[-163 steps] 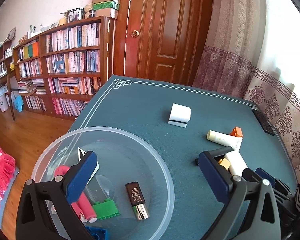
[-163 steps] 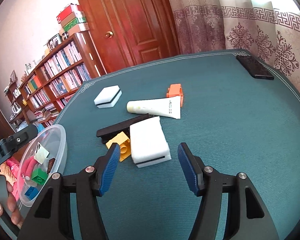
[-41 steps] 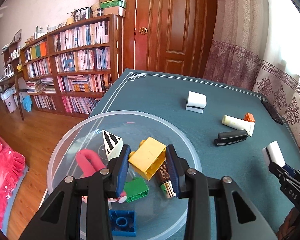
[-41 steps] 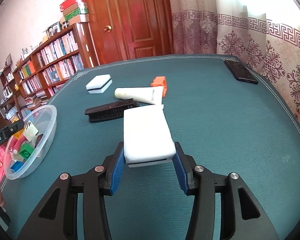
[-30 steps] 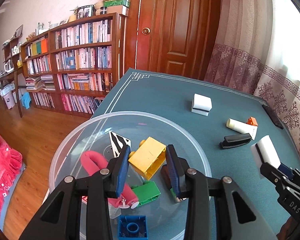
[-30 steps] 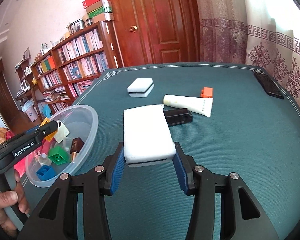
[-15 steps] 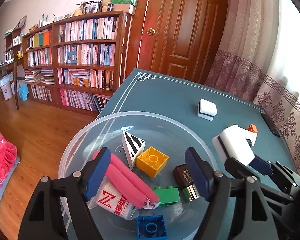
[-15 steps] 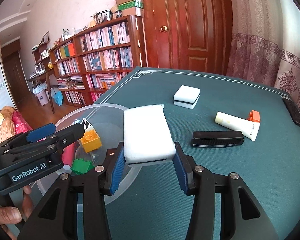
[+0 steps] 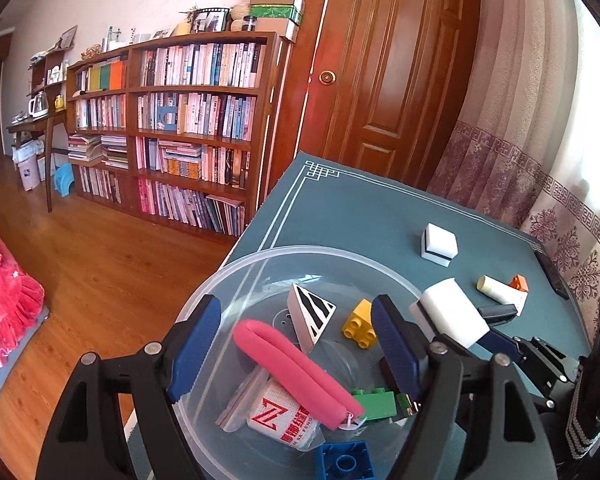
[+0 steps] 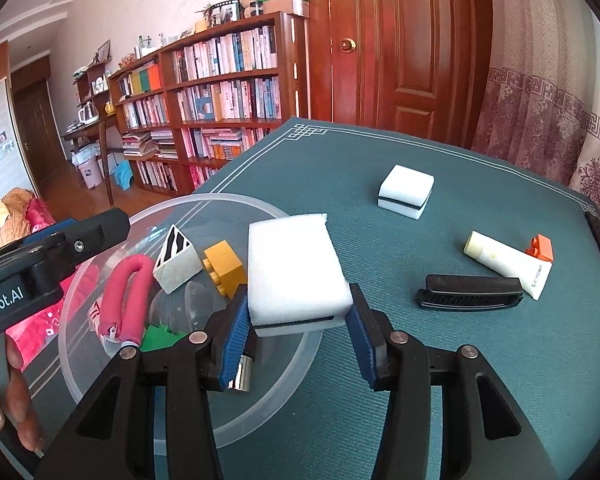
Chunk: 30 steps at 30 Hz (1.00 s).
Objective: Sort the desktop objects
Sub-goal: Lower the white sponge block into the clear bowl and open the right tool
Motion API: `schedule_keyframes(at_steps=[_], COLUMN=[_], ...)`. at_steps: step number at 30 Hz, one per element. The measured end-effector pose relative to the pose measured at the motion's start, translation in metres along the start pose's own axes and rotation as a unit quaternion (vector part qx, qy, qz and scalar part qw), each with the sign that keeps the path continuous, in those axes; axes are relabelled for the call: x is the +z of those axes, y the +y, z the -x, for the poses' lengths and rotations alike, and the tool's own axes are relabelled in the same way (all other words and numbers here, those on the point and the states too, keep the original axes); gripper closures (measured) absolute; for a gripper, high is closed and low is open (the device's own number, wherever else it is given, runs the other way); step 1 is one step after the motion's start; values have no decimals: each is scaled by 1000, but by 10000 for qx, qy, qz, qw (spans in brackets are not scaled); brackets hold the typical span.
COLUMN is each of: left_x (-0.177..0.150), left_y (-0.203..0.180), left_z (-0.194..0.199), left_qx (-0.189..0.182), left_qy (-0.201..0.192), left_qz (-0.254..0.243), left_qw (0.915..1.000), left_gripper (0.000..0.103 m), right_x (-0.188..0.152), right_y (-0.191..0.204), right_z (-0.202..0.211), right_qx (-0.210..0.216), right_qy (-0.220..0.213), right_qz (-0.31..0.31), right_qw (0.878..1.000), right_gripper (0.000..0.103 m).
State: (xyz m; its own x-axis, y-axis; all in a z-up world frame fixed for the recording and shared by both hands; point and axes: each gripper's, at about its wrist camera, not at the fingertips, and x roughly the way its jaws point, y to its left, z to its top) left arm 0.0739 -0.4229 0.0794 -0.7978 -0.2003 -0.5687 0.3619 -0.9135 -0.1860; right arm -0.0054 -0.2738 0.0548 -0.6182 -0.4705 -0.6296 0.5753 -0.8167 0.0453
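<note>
Left wrist view: the left claw (image 9: 296, 344) now hangs spread and empty over the clear bowl (image 9: 236, 276); the yellow brick (image 9: 359, 323) it was pinching a second ago lies inside beside the pink tube (image 9: 292, 360).

Right wrist view: the right claw (image 10: 298, 330) pinches the white sponge (image 10: 294, 272), carried from mid-surface to over the bowl's near right rim. Release looks next; another sponge (image 10: 406, 189), brush (image 10: 469, 291) and cream tube (image 10: 508, 264) remain on the green surface (image 10: 480, 360).

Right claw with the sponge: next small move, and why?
Probably open the right claw to drop the white sponge. It is held above the near rim of the clear bowl, and the left claw is open and empty.
</note>
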Motion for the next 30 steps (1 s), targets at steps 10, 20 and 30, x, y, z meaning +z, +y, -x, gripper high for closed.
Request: schedule_keyframes(at_steps=[10,20,30], left_x=[0,1,-1], left_y=[2,4,3], left_z=[3,4,4], left_qx=[-24,-62,-68], left_qy=[-27,-15,0], left_qz=[49,84,105], left_qw=[10000,9999,9999], left_gripper=[21,21,20], right_x=[-3,-2,-1], right_y=[7,14,8], right_z=[-4,-4,4], right_qx=[92,308,412], right_qy=[228,220,69], right_qz=[136,262,-61], right_qw=[9996,9989,9991], right_gripper=[44,44,44])
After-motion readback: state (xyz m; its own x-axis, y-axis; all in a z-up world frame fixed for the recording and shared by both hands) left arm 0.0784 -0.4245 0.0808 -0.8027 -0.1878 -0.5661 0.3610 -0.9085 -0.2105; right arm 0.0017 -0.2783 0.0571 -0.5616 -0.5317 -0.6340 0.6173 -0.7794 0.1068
